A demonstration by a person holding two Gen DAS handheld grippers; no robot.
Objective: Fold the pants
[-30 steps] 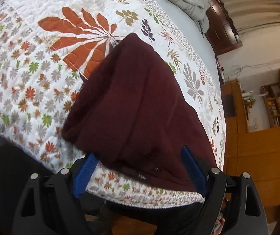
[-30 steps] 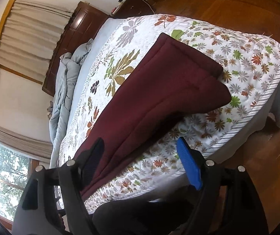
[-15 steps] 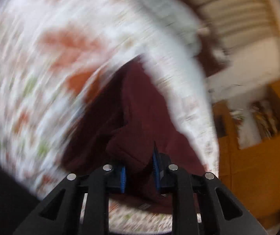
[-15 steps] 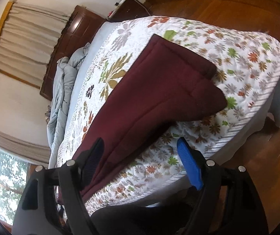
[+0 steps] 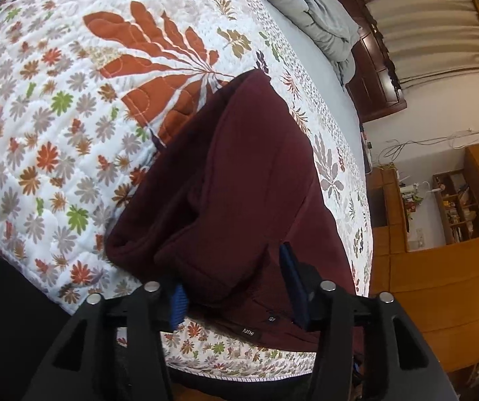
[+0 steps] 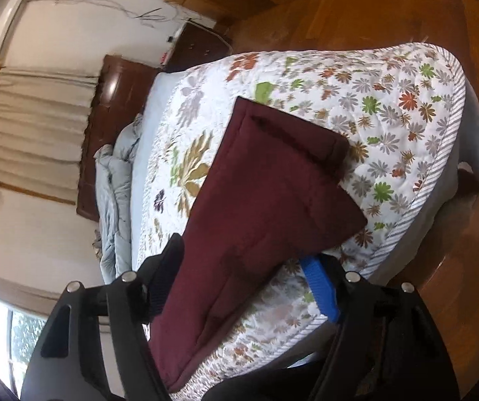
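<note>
the maroon pants [image 5: 239, 180] lie folded lengthwise on the flowered quilt [image 5: 55, 107] of the bed, running from near the foot edge up toward the large orange leaf print, with their near end at the edge of the quilt closest to the cameras. in the left wrist view the left tongs [image 5: 236, 287] straddle a raised bunch of the pants' fabric near the waistband; the jaws are opening, the blue pads [image 5: 177, 304] stand on either side of the bunch, and whether they press it cannot be told. in the right wrist view the right tongs [image 6: 243, 287] sit over the other end of the same garment; the jaws are closing with the cloth between them, the dark pad on the left against the fabric edge and the blue pad on the right partly under it. a crumpled grey blanket [image 6: 115, 193] lies at the head of the bed by the dark wooden headboard [image 6: 105, 127].
</note>
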